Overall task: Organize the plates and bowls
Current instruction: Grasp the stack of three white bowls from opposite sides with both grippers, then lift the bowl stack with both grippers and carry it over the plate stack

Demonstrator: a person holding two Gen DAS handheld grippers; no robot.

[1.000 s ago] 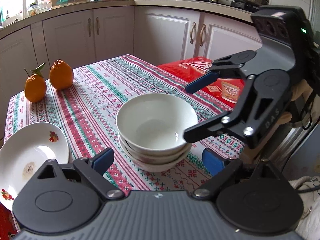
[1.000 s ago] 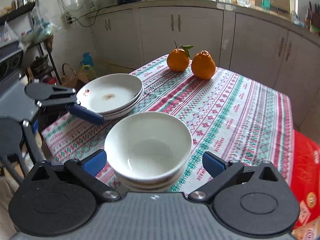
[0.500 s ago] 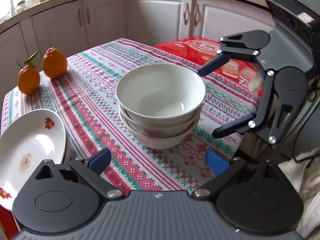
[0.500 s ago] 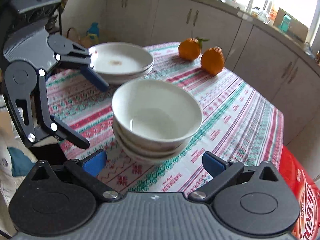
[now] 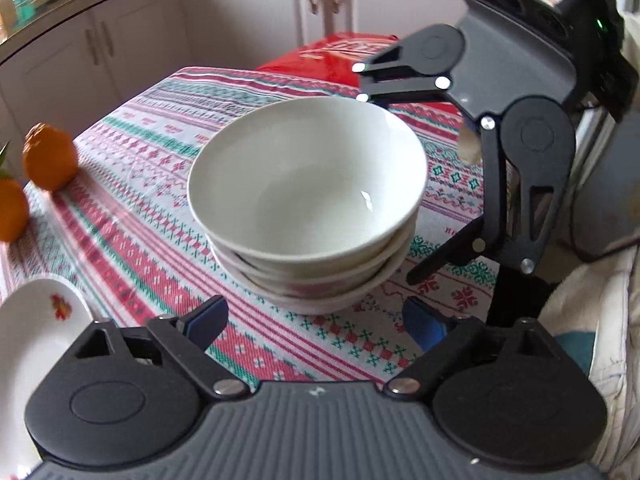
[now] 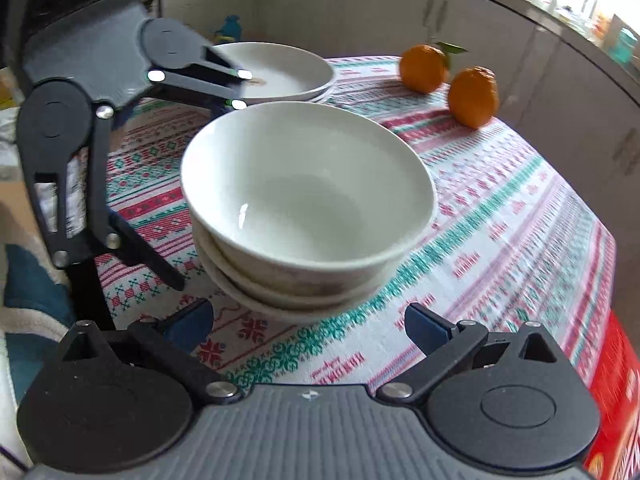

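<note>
Now my left tongs (image 5: 316,322) are closing on nothing and my right tongs (image 6: 308,322) gape empty; I'd squeeze the bowl stack (image 5: 308,208) evenly from both sides, low down.

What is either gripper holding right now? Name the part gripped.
Nothing is held. The left gripper, jaws closing, and the right gripper are both open beside the bowl stack, not touching.

The stacked bowls (image 5: 308,184) look like glossy white ceramic, smooth enough to catch a highlight. A woven, matt patterned cloth (image 5: 132,216) covers the worktop. Both grippers are matt black plastic (blue rubbery pads on the fingers (image 6: 424,326)) with shiny metal pins.
</note>
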